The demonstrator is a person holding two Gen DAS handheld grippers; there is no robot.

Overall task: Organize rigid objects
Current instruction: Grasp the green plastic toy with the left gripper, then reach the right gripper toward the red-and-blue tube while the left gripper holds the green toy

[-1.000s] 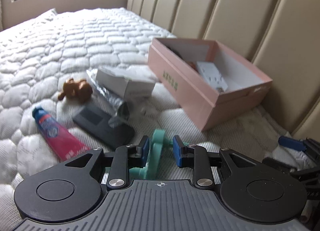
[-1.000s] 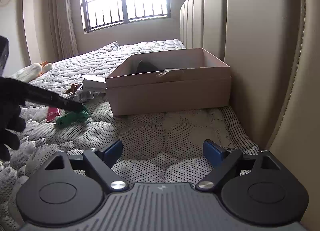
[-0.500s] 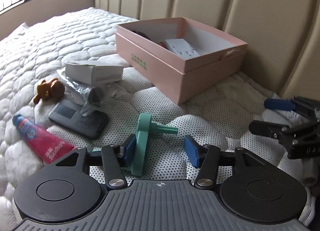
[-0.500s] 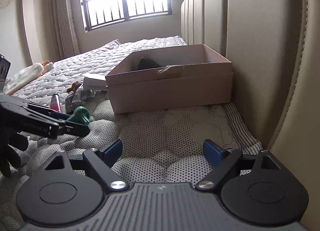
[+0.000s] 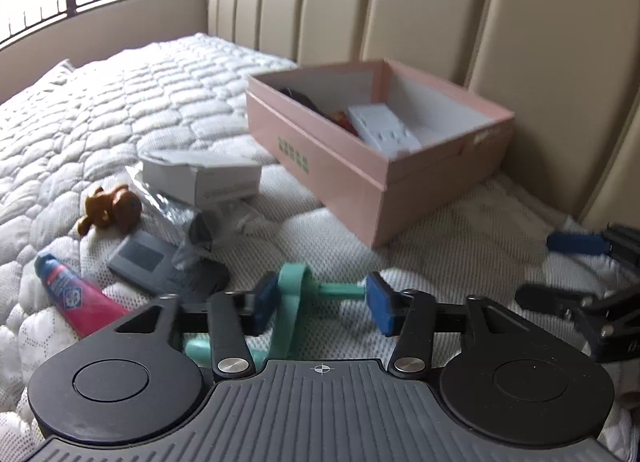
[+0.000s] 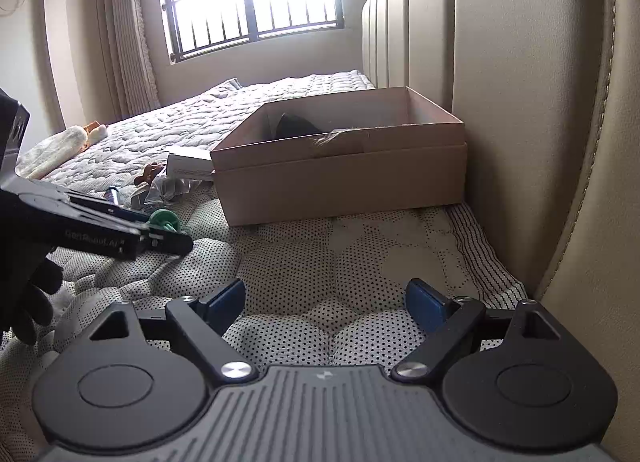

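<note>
Since 0.5 s ago, left gripper (image 5: 322,302) has shifted so both blue pads now bracket the green plastic piece (image 5: 296,304): disc edge against left pad, peg tip at right pad. Whether it is clamped or only touching, cannot tell. Piece sits low over quilted mattress (image 5: 120,101), well short of pink cardboard box (image 5: 360,177). Right gripper (image 6: 326,302) spread wide, holding nothing, over dotted fabric. Nearby: red tube (image 5: 76,302), brown figure (image 5: 110,209), flat grey slab (image 5: 160,262).
</note>
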